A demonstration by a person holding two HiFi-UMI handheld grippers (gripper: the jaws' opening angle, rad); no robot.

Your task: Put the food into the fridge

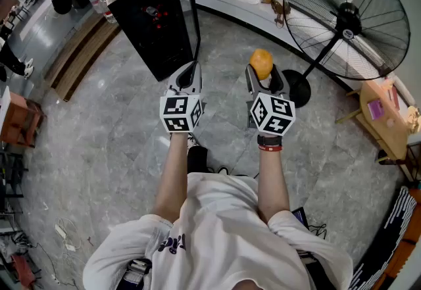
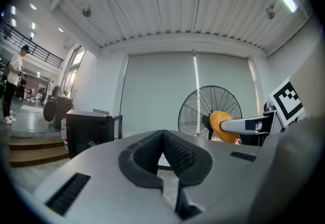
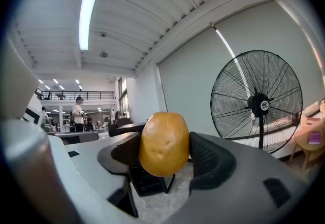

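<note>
The potato (image 3: 163, 150) is sitting between the ribbed black pads (image 3: 210, 159) of the right tongs (image 1: 263, 70), which are pinching it from both sides. It is oval and yellow-brown, with a smooth skin marked by a few shallow dimples. It is being held level, clear of the floor, with its long axis upright.

The left tongs (image 2: 163, 152) are pointing level beside the right tongs. Their curved, textured pads are pressing together at the tips, with nothing between them. Each tool is showing a smooth grey moulded body and a cube printed with black-and-white square markers.

The fridge (image 1: 154, 12) is standing on the floor ahead and to the left of both tongs. It is a black, box-shaped cabinet; its door (image 1: 189, 2) is hanging open on the side nearest the tongs, and the interior is showing dark.

A pedestal fan (image 1: 346, 19) with a round black wire guard and a round base is standing ahead to the right. The floor (image 1: 118, 124) is showing polished grey stone with a veined, marble-like pattern.
</note>
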